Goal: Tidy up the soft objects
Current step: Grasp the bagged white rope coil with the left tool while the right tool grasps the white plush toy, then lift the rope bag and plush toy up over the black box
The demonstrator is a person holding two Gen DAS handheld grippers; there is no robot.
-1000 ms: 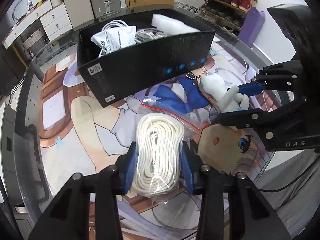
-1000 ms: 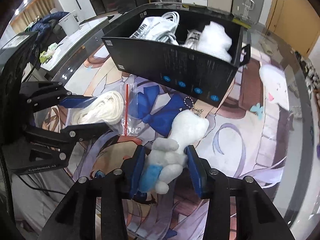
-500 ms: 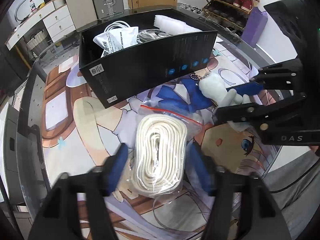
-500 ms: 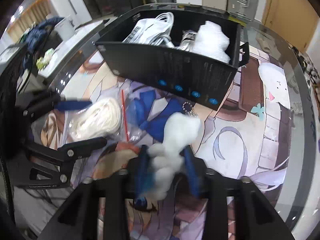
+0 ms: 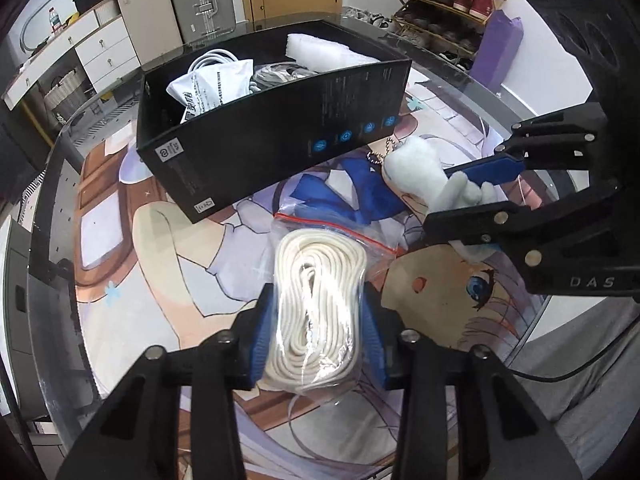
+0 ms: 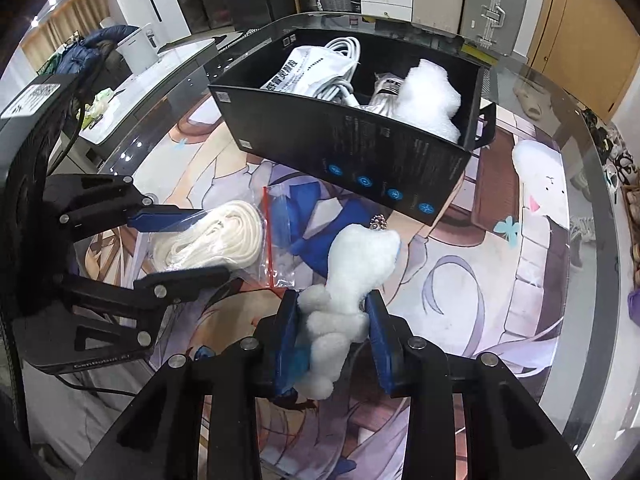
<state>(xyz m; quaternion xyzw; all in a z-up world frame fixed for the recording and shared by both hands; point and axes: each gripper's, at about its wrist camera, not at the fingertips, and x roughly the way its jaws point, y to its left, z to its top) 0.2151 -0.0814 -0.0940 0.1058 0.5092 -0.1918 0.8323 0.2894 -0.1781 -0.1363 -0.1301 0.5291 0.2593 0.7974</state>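
Observation:
A clear zip bag of coiled white rope (image 5: 320,280) lies on the printed mat. My left gripper (image 5: 318,304) has its jaws closing on the bag, and the blue pads press its two sides. The same bag (image 6: 212,240) and left gripper (image 6: 200,242) show at the left of the right wrist view. A white plush toy (image 6: 360,264) with a bead chain sits squeezed between the pads of my right gripper (image 6: 332,304), which is shut on its lower body. In the left wrist view the toy (image 5: 416,164) and right gripper (image 5: 444,198) are at the right.
A black open box (image 5: 280,140) stands just beyond both grippers, also seen as box (image 6: 340,148); it holds a white cable pack (image 6: 316,68) and white foam wrap (image 6: 432,100). The glass table edge (image 6: 592,240) curves at the right. Drawers and suitcases stand far behind.
The left jaws spread wide off the rope bag, then came back in on it. The right jaws squeezed tighter on the plush toy.

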